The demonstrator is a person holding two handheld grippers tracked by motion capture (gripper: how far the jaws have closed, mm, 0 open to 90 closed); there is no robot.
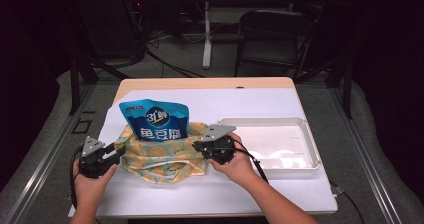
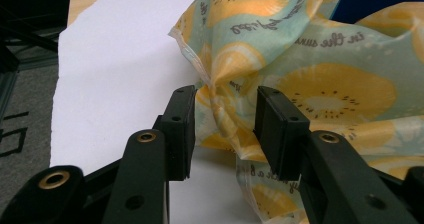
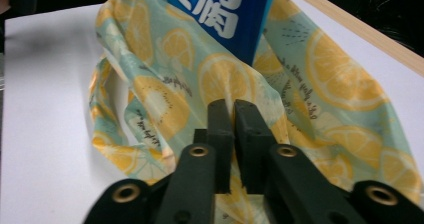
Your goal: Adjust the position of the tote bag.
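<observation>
Overhead, a lemon-print bag [image 1: 160, 156] lies crumpled on the white sheet [image 1: 260, 104] that covers the table, toward the person's near left. A blue snack pouch [image 1: 156, 119] stands upright in the bag's mouth, its top well clear of the fabric. The left gripper [image 1: 118, 153] sits at the bag's left edge, held in the person's left hand [image 1: 90, 184]. The right gripper [image 1: 198, 145] meets the bag's right edge, with the right hand [image 1: 235, 165] behind it. A white tray [image 1: 300, 129] rests just to the right of that hand, apart from the bag.

Next, the left gripper view looks along its two black jaws, which stand apart on either side of a gathered fold of the lemon-print bag [image 2: 300, 69]. The fold rises between the left gripper [image 2: 224, 121] pads without being pressed; a gap shows on each side, so nothing is held here. White sheet [image 2: 115, 84] spreads to the left.

Lastly, the right gripper view shows the right gripper [image 3: 234, 115] with its jaws drawn together, only a thin slit left between the pads. They pinch the fabric of the lemon-print bag [image 3: 165, 99] at its rim. The blue snack pouch [image 3: 225, 14] stands just beyond, inside the bag.
</observation>
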